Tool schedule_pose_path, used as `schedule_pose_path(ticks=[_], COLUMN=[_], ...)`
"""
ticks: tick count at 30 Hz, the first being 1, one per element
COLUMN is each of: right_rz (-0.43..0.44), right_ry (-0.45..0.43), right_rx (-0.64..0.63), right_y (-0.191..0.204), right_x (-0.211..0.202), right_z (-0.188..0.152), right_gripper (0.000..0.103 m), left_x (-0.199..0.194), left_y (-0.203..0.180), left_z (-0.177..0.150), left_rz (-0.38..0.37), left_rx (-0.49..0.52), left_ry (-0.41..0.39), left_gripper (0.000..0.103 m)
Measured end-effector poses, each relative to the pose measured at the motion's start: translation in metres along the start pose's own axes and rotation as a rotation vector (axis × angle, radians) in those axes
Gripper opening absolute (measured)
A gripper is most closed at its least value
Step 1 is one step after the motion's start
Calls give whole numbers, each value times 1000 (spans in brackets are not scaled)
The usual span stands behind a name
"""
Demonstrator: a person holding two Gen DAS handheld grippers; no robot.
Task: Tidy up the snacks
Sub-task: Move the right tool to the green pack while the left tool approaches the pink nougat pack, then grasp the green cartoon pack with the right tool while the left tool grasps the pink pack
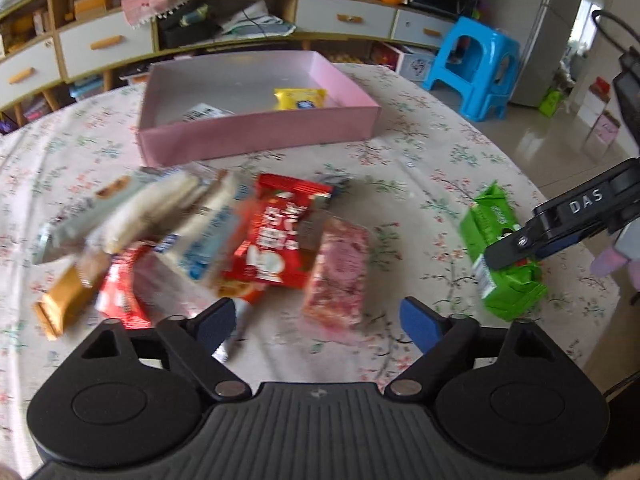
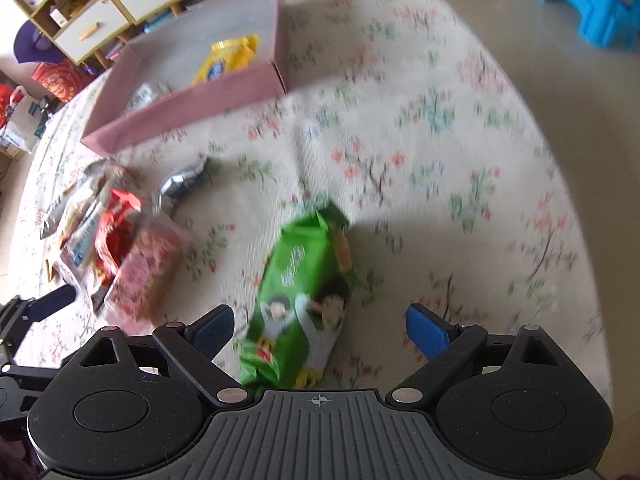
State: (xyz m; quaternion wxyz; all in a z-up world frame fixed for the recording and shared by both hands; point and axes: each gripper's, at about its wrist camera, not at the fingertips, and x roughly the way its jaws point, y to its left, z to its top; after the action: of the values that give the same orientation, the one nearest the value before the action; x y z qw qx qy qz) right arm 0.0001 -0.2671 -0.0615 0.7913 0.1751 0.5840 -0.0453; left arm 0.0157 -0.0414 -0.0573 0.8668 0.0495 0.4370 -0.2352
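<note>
Snacks lie in two groups on the flowered tablecloth: a loose heap toward the table's left side, where a red packet, a pink packet, several white wrappers and a brown bar overlap one another, and a single green packet lying apart nearer the right edge. Behind them, toward the far edge, sits a shallow pink box, open at the top, with a yellow packet and a pale wrapper already inside, so it is likely the place the rest are meant to go. The left tongs hang over the heap with the jaws apart and nothing between the pads; the pink packet lies just ahead of them and looks the easiest to reach, being on the heap's outer side. The right tongs stand wide open, tipped steeply down over the green packet, whose near end lies in the gap, but the pads do not press it. Each hand seems to be taking the group on its own side, which keeps the two from crossing.
</note>
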Motion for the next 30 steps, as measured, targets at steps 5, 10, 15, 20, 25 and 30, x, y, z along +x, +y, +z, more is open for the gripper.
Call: schedule_pose_path(ticks=[5, 10, 15, 20, 25, 30], right_rz=[31, 47, 35, 23, 10, -2], right_ry=[42, 53, 64, 62, 60, 48], right_rx=[41, 42, 16, -2, -12, -21], right_y=[-4, 1, 7, 8, 9, 11], right_x=[8, 9, 13, 14, 15, 13], right_z=[-3, -3, -3, -5, -6, -8], right_gripper=[94, 94, 94, 94, 93, 88], left_x=[8, 16, 22, 27, 30, 32], left_y=[-9, -14, -17, -20, -23, -25], left_z=[0, 1, 2, 3, 5, 6], left_rz=[-12, -6, 3, 10, 15, 26], left_rx=[28, 49, 62, 71, 75, 73], left_ry=[6, 27, 39, 38, 37, 31], left_gripper=[69, 58, 54, 54, 54, 49])
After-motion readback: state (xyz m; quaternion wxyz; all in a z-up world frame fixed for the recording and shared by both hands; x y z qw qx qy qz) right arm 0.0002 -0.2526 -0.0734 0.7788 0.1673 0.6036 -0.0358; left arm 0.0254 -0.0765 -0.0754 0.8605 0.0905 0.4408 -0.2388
